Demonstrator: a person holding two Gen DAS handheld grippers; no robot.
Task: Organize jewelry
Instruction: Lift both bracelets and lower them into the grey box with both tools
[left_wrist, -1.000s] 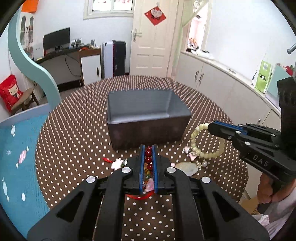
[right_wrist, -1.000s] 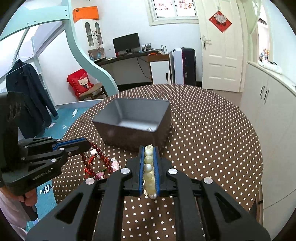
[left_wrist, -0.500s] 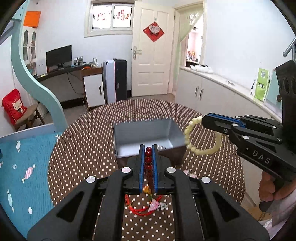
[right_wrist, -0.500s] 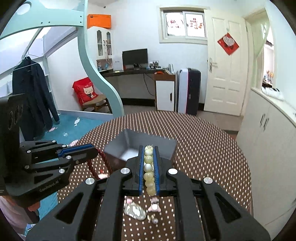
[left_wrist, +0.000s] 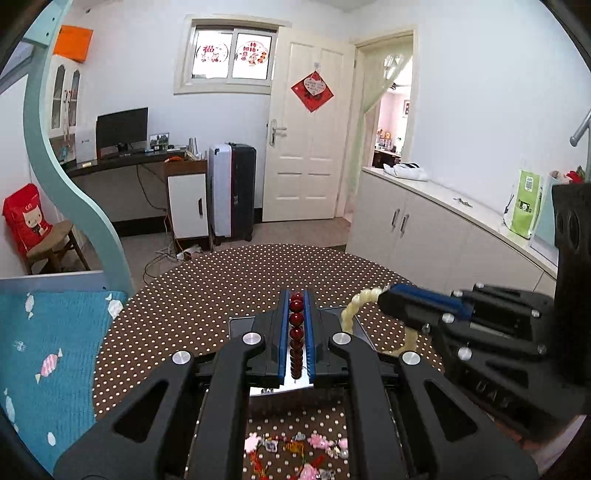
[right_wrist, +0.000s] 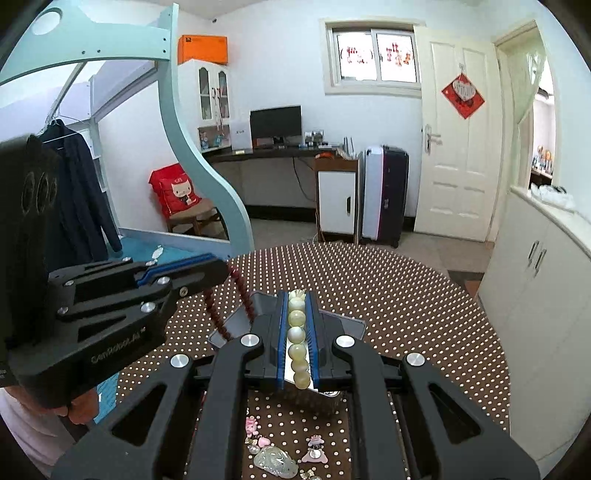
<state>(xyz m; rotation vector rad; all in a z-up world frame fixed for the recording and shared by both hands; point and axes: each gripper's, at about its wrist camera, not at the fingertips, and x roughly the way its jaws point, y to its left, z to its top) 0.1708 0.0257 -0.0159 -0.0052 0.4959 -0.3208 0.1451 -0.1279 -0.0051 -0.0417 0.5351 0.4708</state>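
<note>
My left gripper (left_wrist: 296, 295) is shut on a dark red bead bracelet (left_wrist: 296, 332), which runs between its blue pads. My right gripper (right_wrist: 297, 295) is shut on a pale green bead bracelet (right_wrist: 296, 334). Both hang lifted above the grey metal box (right_wrist: 236, 325), which sits on the brown polka-dot table (right_wrist: 406, 314) and is largely hidden behind the fingers. In the left wrist view the right gripper (left_wrist: 382, 295) comes in from the right, with the pale bracelet (left_wrist: 351, 314) dangling from it. In the right wrist view the left gripper (right_wrist: 225, 269) enters from the left, trailing the red bracelet (right_wrist: 245, 299).
Small pink charms and a red cord (left_wrist: 295, 448) lie on the table near its front edge. A clear oval pendant (right_wrist: 275, 459) and pink charms (right_wrist: 316, 452) lie below the right gripper. White cabinets (left_wrist: 424, 225) line the right wall; a teal bed frame (right_wrist: 207, 177) stands at the left.
Both grippers have risen with their bracelets and tipped up toward level, so the box has sunk behind the fingers and more of the room shows. The charms now dangle clear of the table.
</note>
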